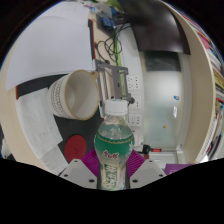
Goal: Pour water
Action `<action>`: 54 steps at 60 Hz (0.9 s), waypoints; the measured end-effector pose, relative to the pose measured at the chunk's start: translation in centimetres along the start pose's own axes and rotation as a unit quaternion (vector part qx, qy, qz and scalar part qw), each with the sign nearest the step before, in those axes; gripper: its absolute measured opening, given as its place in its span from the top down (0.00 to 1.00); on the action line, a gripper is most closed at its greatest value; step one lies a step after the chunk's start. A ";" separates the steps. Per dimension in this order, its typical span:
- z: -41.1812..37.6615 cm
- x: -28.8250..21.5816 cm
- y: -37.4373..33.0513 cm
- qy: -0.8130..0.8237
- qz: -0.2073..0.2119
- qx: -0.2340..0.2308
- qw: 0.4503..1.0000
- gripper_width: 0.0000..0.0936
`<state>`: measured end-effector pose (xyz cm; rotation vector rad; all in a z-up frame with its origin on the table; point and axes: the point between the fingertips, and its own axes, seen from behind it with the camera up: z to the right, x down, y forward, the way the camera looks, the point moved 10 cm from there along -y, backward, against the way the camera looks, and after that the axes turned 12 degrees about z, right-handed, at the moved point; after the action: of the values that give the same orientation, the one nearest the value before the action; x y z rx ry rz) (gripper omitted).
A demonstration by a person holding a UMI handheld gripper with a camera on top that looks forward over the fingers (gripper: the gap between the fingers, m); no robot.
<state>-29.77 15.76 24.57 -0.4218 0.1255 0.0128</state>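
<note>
Nearest the camera, the gripper (111, 172) has its two fingers clenched on a bottle (114, 150), one purple pad (90, 162) pressing its left flank and the other its right. Bottle: clear plastic, greenish in tint, with a white cap (117, 107) in place. It leans slightly away from the camera, cap pointing toward the far end of the table (30, 50). Whether its base touches the surface cannot be told (the fingers hide the lower part).

Just beyond the bottle, to its left, a paper cup (73, 95) lies tipped on its side, mouth turned toward the bottle's cap. Cup and bottle appear apart, though near. The cup sits over a dark mat (80, 135) on the table. Left of the mat lies a sheet of printed paper (30, 120).

Directly behind the cap stands a metal bracket (115, 75), upright and pale grey, with cables (108, 42) trailing off behind it. To the right of the bracket, a light grey panel (160, 75) lies flat on the dark surface. A pale rounded edge (205, 90) runs along the right side of the scene.

Water level inside the bottle cannot be read with certainty.
</note>
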 end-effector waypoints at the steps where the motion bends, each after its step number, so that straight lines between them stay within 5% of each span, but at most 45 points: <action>1: -0.1 0.0 0.2 -0.018 -0.006 -0.006 1.000 0.66; 34: 2.0 -1.2 1.9 -0.242 -0.054 -0.034 0.968 0.66; 54: 6.2 -1.4 -2.8 0.146 0.057 -0.018 0.988 0.66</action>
<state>-30.35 15.73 31.49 -0.4495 0.4379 0.0664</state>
